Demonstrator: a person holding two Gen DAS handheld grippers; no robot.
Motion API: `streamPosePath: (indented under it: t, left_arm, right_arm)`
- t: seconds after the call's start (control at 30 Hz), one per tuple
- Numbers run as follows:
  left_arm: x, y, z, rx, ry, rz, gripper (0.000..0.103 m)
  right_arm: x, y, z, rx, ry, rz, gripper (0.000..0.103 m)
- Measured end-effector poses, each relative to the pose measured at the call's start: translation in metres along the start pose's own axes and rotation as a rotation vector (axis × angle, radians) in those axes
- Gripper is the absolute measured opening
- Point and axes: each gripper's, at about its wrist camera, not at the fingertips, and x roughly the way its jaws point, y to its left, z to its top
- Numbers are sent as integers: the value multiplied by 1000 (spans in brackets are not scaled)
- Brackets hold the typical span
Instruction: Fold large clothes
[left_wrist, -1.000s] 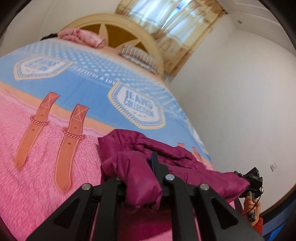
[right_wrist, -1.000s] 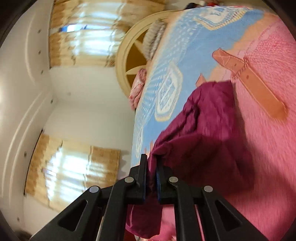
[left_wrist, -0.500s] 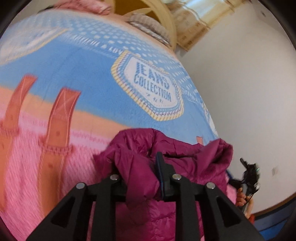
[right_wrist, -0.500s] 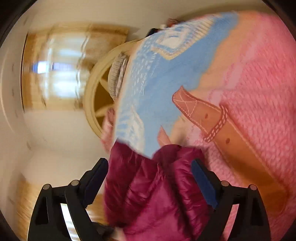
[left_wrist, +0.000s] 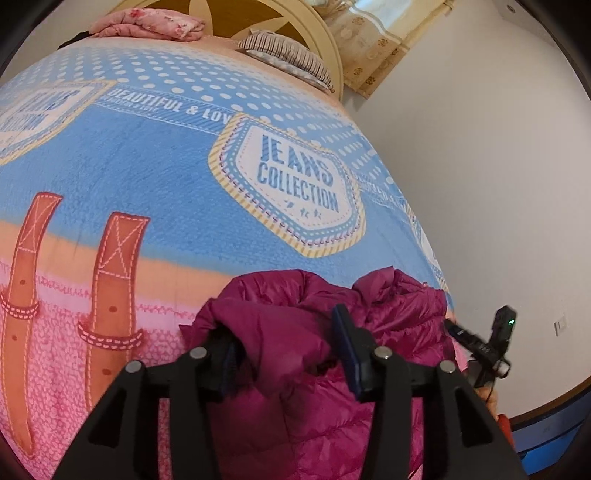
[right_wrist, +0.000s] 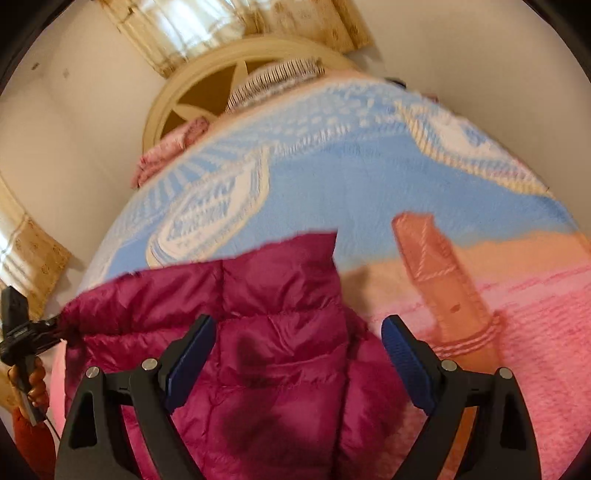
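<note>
Lying crumpled on the near part of the bed, the magenta puffer jacket (left_wrist: 295, 413) fills the foreground of both wrist views. In the left wrist view the left gripper (left_wrist: 284, 350) has its jaws part-way apart; they have just been opening, and a bulging fold of the jacket sits between them, though whether the pads still press on it cannot be told. In the right wrist view the right gripper (right_wrist: 295, 354) has its jaws spread wide above the quilted cloth, which lies between and below them without being pinched. Each gripper also shows in the other's view at the jacket's edge, held by a hand (right_wrist: 35, 380) with an orange sleeve (right_wrist: 29, 439) below it.

The jacket rests on the bedspread (left_wrist: 110, 177), over its pink knitted-look band and near the edge of the bed. Just beside it are printed brown straps (left_wrist: 107, 302). Farther off, the spread turns blue, with a badge reading "JEANS COLLECTION" (left_wrist: 295, 184). Beyond that, at the head of the bed, lie a striped pillow (left_wrist: 288, 55) and a folded pink floral blanket (left_wrist: 147, 27), against a rounded cream headboard (right_wrist: 207, 77). Yellow curtains (right_wrist: 229, 22) hang behind.
</note>
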Motion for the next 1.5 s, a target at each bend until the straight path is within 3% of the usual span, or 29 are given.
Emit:
streamPosePath:
  t: [0.07, 0.1, 0.17, 0.2, 0.27, 0.33, 0.4, 0.47, 0.5, 0.53, 0.6, 0.67, 0.73, 0.83, 0.87, 0.93, 0.97, 1.03, 1.23, 1.37, 1.43, 1.5]
  left_arm:
    - [-9, 9, 7, -36, -23, -28, 49]
    - [-16, 16, 13, -71, -52, -52, 52]
    - [-38, 38, 25, -169, -147, -89, 81]
    - [-51, 48, 28, -214, -208, -88, 84]
    - [-70, 56, 25, -231, -266, -75, 85]
    - [-73, 51, 13, -175, -241, -59, 85]
    - [-67, 42, -10, -112, -190, -32, 85]
    - [-59, 35, -39, -68, -159, -24, 85]
    - [-55, 32, -53, -52, -148, -25, 85]
    - [-50, 30, -71, -36, -134, -19, 85]
    - [-44, 29, -94, -27, -127, -18, 85]
    - [-37, 28, -114, -29, -115, -45, 85]
    - [-32, 26, -125, -45, -123, -91, 85]
    - [-20, 24, -135, -86, -128, -95, 82]
    - [-17, 23, -138, -97, -126, -86, 78]
    - [-12, 22, -146, -120, -120, -79, 69]
    - [-12, 23, -149, -127, -121, -82, 63]
    - [-15, 23, -154, -138, -128, -88, 58]
    - [-23, 25, -170, -137, -122, -93, 33]
    - [-25, 31, -180, -114, -101, -81, 39]
    - [-31, 32, -179, -96, -100, -57, 39]
    - [-48, 27, -172, -71, -142, 24, 39]
  right_arm:
    - [9, 6, -8, -48, 15, -27, 63]
    - [10, 7, -11, -75, 20, -62, 41]
    - [8, 6, -16, -93, 14, -94, 28]
    - [5, 4, -18, -92, 11, -117, 23]
    - [-4, 1, -22, -97, -19, -138, 22]
    - [-20, 4, -28, -120, -60, -125, 23]
    - [-40, 5, -33, -89, -93, -46, 24]
    - [-74, -2, -44, -7, -148, 57, 46]
    - [-90, -5, -51, 20, -187, 82, 69]
    - [-101, -5, -58, 34, -222, 91, 82]
    - [-124, -6, -75, 43, -257, 117, 82]
    - [-136, -5, -98, 47, -232, 125, 82]
    - [-134, -1, -115, 33, -191, 92, 82]
    - [-119, 8, -137, -2, -146, 16, 82]
    - [-112, 10, -144, -7, -122, 6, 81]
    - [-100, 13, -152, -18, -82, -3, 47]
    - [-97, 16, -156, -27, -87, -36, 45]
    - [-99, 19, -158, -32, -94, -46, 33]
    - [-107, 16, -163, -60, -47, -71, 17]
    - [-112, 2, -173, -47, -6, -133, 15]
    - [-111, -12, -176, -17, 14, -105, 15]
    - [-123, -15, -170, 3, -17, -103, 15]
